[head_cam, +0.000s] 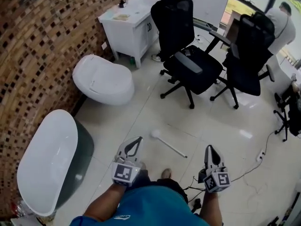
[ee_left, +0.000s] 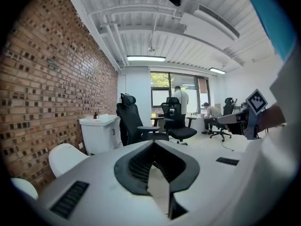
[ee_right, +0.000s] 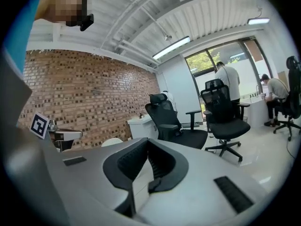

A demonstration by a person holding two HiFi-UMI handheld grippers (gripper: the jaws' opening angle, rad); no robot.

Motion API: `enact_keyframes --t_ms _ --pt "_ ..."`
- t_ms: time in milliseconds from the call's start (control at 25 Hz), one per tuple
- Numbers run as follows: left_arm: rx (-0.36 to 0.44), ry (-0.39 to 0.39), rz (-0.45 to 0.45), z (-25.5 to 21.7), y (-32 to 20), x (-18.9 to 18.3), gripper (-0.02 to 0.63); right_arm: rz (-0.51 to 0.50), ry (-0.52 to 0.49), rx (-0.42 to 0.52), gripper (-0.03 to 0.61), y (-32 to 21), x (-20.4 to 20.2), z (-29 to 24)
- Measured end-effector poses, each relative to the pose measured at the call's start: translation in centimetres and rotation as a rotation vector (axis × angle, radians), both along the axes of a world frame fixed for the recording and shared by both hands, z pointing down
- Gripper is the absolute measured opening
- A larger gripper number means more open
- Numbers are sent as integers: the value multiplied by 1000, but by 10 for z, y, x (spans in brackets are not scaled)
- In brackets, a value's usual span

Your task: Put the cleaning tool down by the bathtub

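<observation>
Only the head view shows the cleaning tool [head_cam: 168, 144] — one white long-handled brush lying on the floor, near the bathtub [head_cam: 44, 159] but apart from it. The gripper views show the left gripper [ee_left: 153, 143] and right gripper [ee_right: 147, 140] closed tip to tip, empty. One toilet [head_cam: 103, 79], two black chairs [head_cam: 190, 65] [head_cam: 249, 60].

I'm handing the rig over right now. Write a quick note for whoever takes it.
Left tool: shut, empty.
Right tool: shut, empty.
The long-handled brush lies flat on the floor just ahead of both tools, apart from the bathtub at the left.
Done: the brush is down and neither tool holds it.
Left: judge whether it lies near enough to the tub. If not, probably regrasp it and set it further left.
</observation>
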State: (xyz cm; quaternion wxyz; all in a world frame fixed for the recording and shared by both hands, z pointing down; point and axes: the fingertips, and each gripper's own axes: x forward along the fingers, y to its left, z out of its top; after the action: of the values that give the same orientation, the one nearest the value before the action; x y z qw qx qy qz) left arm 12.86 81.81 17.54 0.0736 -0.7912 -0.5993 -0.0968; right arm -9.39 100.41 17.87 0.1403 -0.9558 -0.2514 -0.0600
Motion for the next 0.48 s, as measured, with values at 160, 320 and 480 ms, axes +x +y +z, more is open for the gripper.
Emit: enact_keyframes --t_ms 160,320,480 --pt "17 20 71 15 15 5 0 -29 -94 4 46 9 13 38" --pt "22 28 111 56 21 27 0 -27 -141 27 54 11 37 92" --pt "24 46 100 112 14 47 0 -160 -278 -29 69 -9 68 164"
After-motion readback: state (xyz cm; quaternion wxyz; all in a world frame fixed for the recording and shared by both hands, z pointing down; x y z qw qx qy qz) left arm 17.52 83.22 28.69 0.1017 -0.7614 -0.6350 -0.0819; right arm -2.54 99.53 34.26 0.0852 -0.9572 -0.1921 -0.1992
